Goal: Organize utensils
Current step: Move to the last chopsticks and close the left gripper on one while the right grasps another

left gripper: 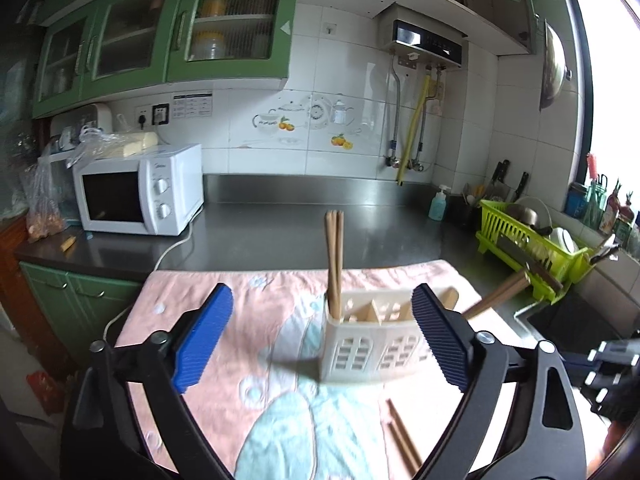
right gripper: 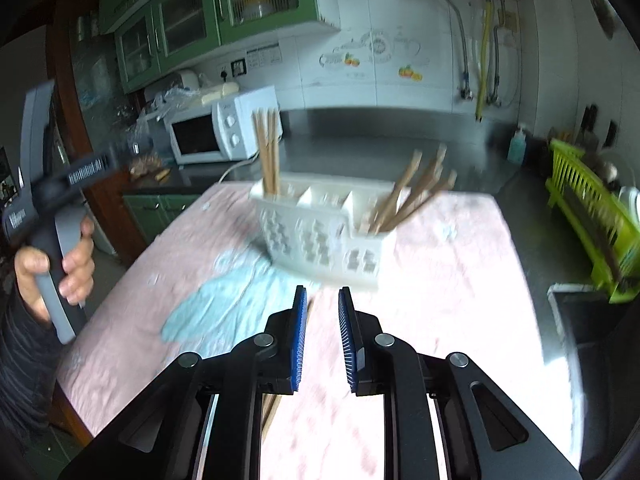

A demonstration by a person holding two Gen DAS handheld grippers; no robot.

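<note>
A white slotted utensil holder [left gripper: 368, 352] [right gripper: 320, 240] stands on a pink and blue towel [left gripper: 256, 328] [right gripper: 440, 280]. Several chopsticks [left gripper: 334, 256] [right gripper: 268, 152] stand upright in its left compartment. Wooden utensils [right gripper: 412, 196] lean out of its right compartment. Loose chopsticks [left gripper: 400, 436] lie on the towel in front of the holder. My left gripper [left gripper: 322, 290] is wide open just before the holder, with nothing between its pads. My right gripper [right gripper: 322, 292] hovers low over the towel near the holder, its pads a narrow gap apart and holding nothing. A hand [right gripper: 52, 240] holds the left gripper's handle.
A white microwave [left gripper: 140, 192] [right gripper: 220, 128] sits at the back left of the steel counter [left gripper: 300, 216]. A green dish rack [left gripper: 528, 248] [right gripper: 592, 208] and a soap bottle [left gripper: 438, 204] stand at the right, with a dark sink [right gripper: 580, 320] below the rack.
</note>
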